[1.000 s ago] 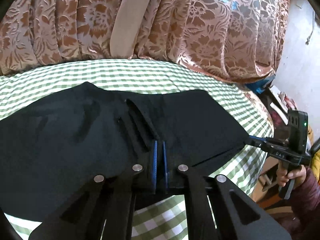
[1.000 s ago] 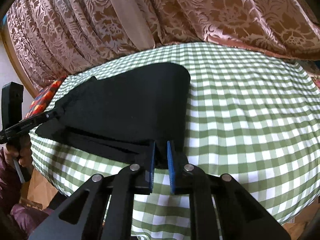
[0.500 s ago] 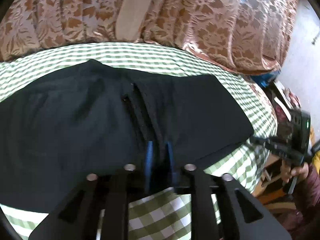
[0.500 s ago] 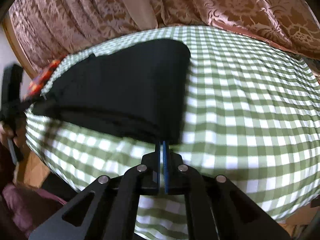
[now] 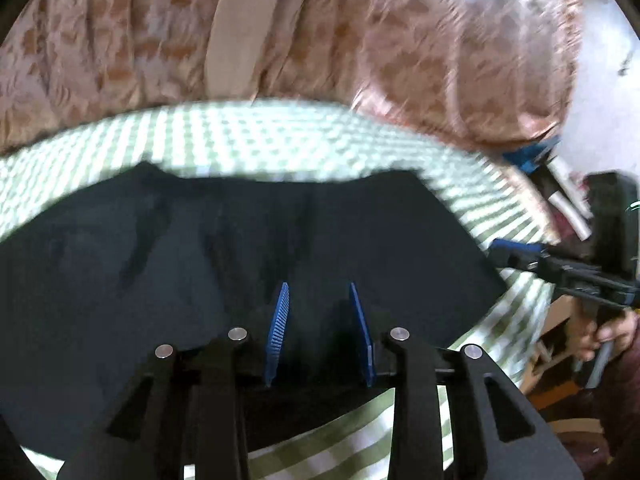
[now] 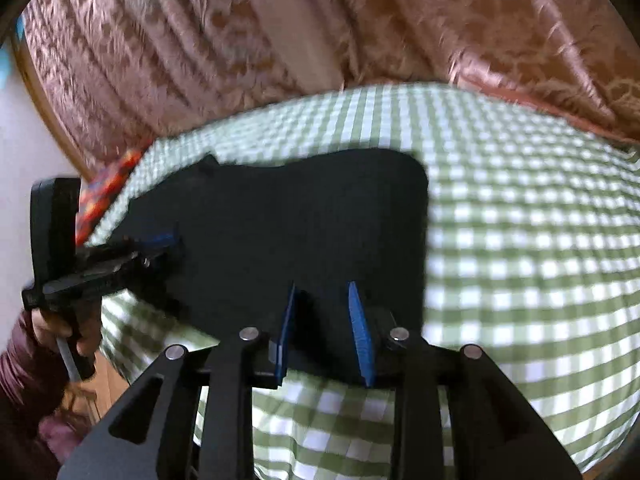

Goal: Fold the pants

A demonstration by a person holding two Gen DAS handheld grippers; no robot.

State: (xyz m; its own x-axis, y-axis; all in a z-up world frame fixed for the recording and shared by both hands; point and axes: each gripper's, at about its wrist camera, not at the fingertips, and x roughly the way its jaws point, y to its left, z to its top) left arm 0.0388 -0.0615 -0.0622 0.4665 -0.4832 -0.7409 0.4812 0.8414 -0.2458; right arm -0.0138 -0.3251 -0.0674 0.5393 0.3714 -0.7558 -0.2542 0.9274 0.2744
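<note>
**Black pants lie flat on the checked cloth, both grippers released**

A brown floral curtain (image 6: pixel 280 40) hangs behind the green-checked tablecloth (image 6: pixel 520 240). The black pants (image 6: pixel 300 232) lie spread on it. Left gripper (image 5: pixel 320 320) and right gripper (image 6: pixel 322 320) hover over the near edge, jaws apart, holding nothing

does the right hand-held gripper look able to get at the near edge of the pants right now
Probably yes: the right hand-held gripper is open directly over the near edge of the black pants, with nothing between its fingers and the fabric.
</note>
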